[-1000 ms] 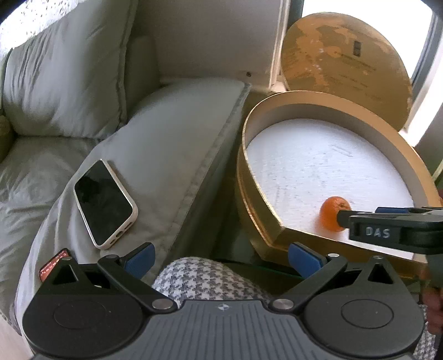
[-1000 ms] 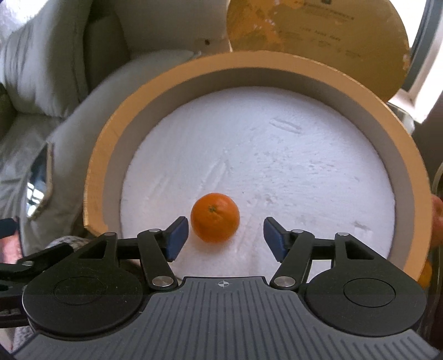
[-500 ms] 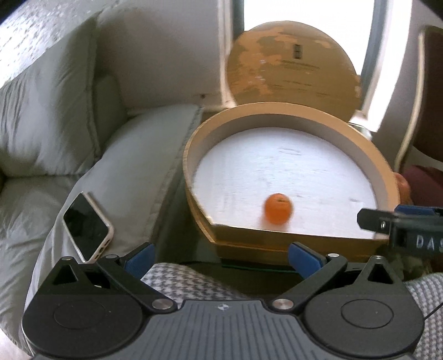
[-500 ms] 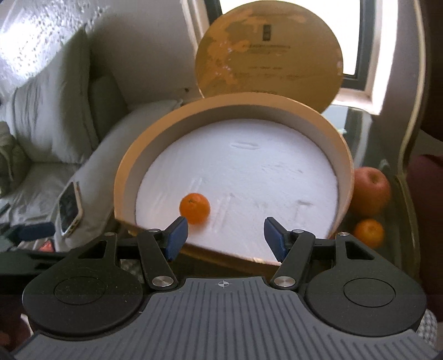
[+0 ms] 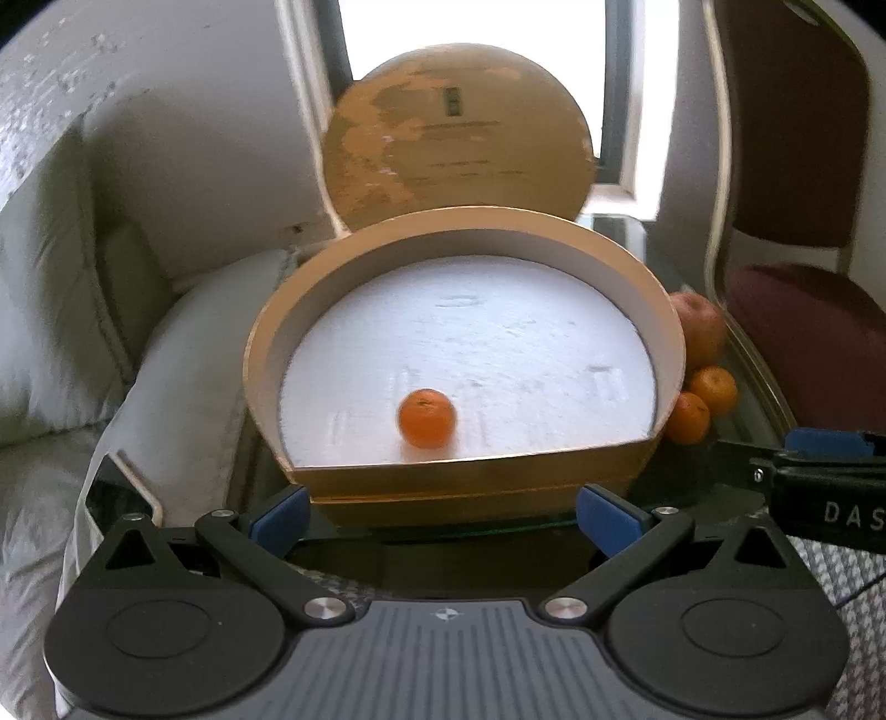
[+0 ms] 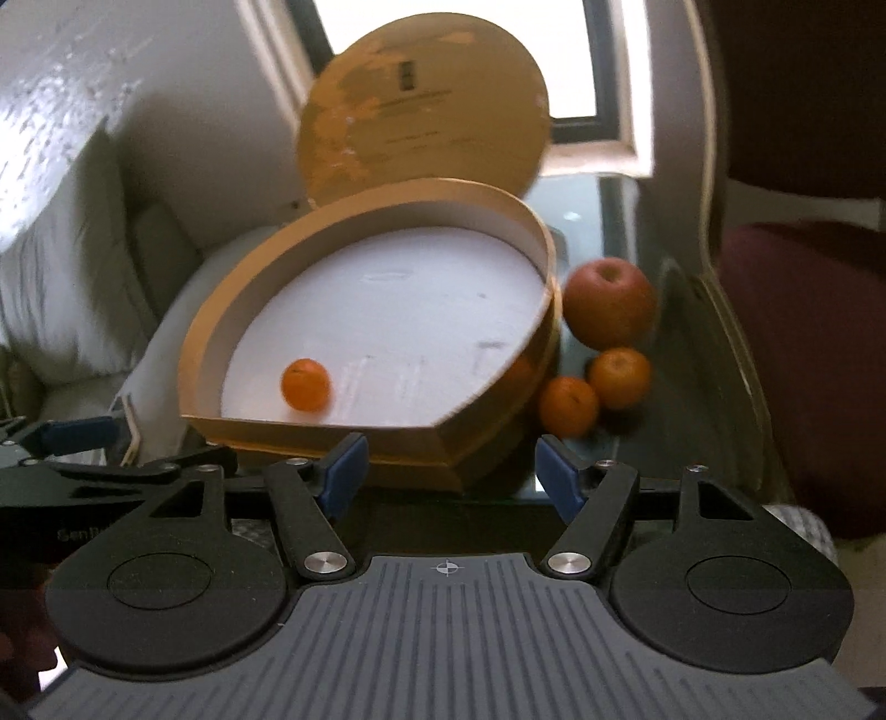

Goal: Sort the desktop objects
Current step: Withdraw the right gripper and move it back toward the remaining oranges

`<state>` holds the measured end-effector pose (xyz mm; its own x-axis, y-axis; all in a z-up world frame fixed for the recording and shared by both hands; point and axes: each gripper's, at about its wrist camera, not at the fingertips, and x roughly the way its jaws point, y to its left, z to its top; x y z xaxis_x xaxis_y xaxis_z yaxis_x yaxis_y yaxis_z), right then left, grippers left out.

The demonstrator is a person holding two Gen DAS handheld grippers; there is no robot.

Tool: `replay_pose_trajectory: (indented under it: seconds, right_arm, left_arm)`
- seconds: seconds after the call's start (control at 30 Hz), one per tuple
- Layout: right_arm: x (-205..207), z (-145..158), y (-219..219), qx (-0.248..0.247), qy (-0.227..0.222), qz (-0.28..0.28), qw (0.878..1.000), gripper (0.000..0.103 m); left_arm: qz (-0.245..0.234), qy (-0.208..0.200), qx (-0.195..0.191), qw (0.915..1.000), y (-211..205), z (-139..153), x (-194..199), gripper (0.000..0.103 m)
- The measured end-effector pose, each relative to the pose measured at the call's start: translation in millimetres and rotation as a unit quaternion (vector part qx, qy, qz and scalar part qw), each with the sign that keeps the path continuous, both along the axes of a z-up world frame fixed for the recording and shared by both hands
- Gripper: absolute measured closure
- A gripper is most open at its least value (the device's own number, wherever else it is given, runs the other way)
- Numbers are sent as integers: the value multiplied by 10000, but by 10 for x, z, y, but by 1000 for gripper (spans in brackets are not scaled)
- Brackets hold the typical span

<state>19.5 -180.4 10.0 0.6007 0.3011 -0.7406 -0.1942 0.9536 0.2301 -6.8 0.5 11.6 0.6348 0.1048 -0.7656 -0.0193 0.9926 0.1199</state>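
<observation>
The box [image 6: 310,266] has tan-gold walls and a white floor bearing one orange tangerine [image 6: 305,384]. Its upright lid [image 6: 423,105] is mottled tan. Right of it sit a red apple [image 6: 608,303] and two orange tangerines [image 6: 593,384]. Far right, a maroon chair [image 5: 803,332].

Blown-out window [image 5: 470,50] backlight, dim foreground, motion blur (fisheye-bent edges)

"DAS" on right hand-held gripper [image 5: 819,443]; "Sen" on left hand-held gripper [image 6: 77,432].
</observation>
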Motion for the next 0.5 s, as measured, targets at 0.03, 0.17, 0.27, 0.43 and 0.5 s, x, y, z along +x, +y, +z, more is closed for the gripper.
replay_pose_trajectory:
  seconds: [0.03,0.17,0.27,0.43,0.5]
  right_arm:
    - [-12,-19,-38,3,15,-39,10000,31]
    - [-25,-82,-178,83,100,-227,9997,31]
    - [-15,-123,-240,137,157,-346,9992,31]
    - [15,-176,-257,175,188,-385,9989,31]
    - [40,-206,-251,216,232,-405,9987,31]
  left_arm:
    - [-57,18,28,10000,-35,-10,2,1]
    - [-232,53,57,9997,-130,-32,-4,1]
    - [-282,70,115,9995,-153,-49,-3,1]
    - [-303,144,75,9994,-139,-89,27,1]
    - [-322,164,93,9993,-141,-106,37,1]
